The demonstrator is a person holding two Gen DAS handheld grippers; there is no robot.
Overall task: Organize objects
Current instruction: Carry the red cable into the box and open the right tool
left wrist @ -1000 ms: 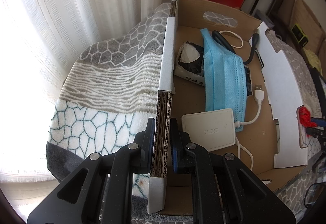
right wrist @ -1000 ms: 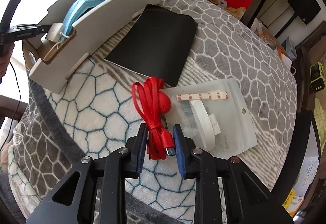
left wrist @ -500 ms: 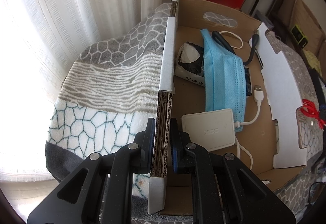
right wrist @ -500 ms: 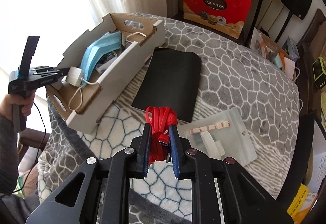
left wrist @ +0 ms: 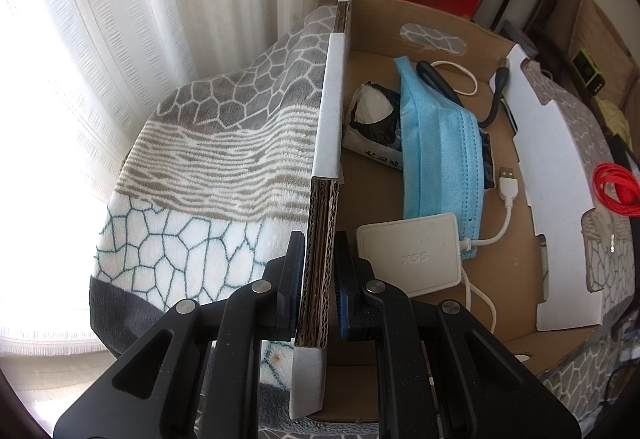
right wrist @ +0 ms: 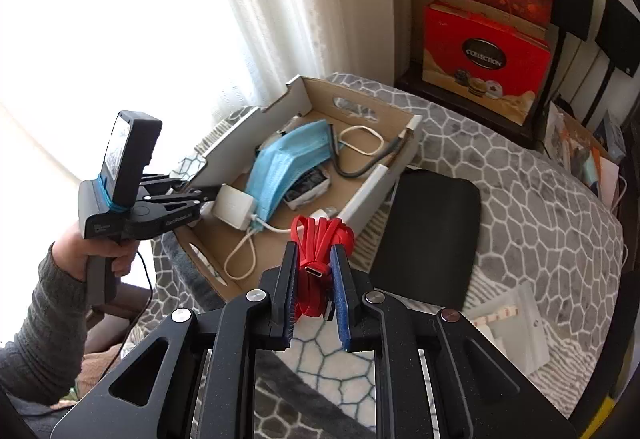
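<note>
My right gripper [right wrist: 314, 289]: closed on the bundled red cable [right wrist: 320, 245], held in the air. Ahead-left: cardboard box [right wrist: 372, 191]; my left gripper [left wrist: 318, 275] pinches its near wall. Inside the box: white charger [left wrist: 412, 255], blue face mask [left wrist: 440, 155]. Ahead-right of my right gripper: black pouch [right wrist: 428, 235] on the patterned blanket [right wrist: 540, 199].
</note>
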